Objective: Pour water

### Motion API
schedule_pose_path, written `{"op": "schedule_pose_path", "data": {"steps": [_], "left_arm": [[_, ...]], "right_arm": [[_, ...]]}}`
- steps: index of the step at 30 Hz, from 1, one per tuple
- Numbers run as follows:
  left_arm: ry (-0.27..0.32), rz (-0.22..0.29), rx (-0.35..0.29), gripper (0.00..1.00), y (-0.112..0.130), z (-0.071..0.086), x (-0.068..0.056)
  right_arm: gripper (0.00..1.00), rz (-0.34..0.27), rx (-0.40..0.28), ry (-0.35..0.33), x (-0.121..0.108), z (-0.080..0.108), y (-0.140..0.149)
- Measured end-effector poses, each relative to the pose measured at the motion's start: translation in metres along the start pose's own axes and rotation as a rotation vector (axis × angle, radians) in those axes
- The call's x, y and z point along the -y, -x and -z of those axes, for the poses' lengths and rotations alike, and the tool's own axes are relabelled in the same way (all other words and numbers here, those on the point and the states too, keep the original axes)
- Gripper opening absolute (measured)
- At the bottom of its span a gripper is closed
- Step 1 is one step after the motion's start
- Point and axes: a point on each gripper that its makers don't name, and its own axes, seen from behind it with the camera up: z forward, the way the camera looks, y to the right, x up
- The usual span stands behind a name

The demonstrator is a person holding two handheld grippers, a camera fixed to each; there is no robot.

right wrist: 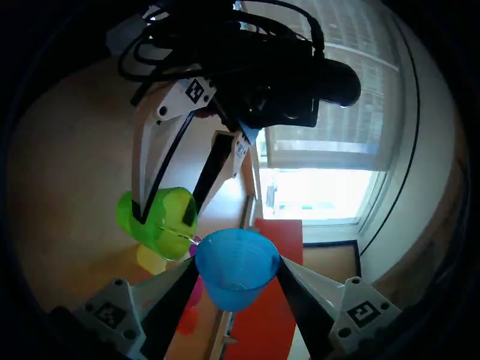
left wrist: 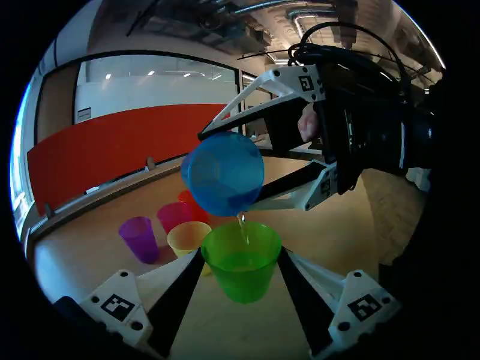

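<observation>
In the left gripper view, my left gripper (left wrist: 240, 264) is shut on a green cup (left wrist: 241, 259) held upright, with water pooled in its bottom. Above it a blue cup (left wrist: 223, 173) is tipped over, gripped by my right gripper (left wrist: 231, 162), and a thin stream of water (left wrist: 243, 228) falls from its lip into the green cup. In the right gripper view, my right gripper (right wrist: 237, 273) is shut on the blue cup (right wrist: 236, 267). The green cup (right wrist: 158, 222) sits just beyond its rim, between the left gripper's fingers (right wrist: 147, 180).
On the wooden table (left wrist: 336, 234) behind the green cup stand a purple cup (left wrist: 139, 239), a yellow cup (left wrist: 187, 237), a pink cup (left wrist: 174, 215) and a red cup (left wrist: 193, 203). A red wall panel (left wrist: 114, 150) runs along the table's far side.
</observation>
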Motion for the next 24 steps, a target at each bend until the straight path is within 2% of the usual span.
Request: {"op": "schedule_pose_path", "data": {"steps": [24], "left_arm": [[-0.003, 0.003, -0.006, 0.87, 0.0001, 0.0012, 0.001]], "right_arm": [[0.92, 0.058, 0.008, 0.007, -0.0028, -0.0069, 0.0064]]}}
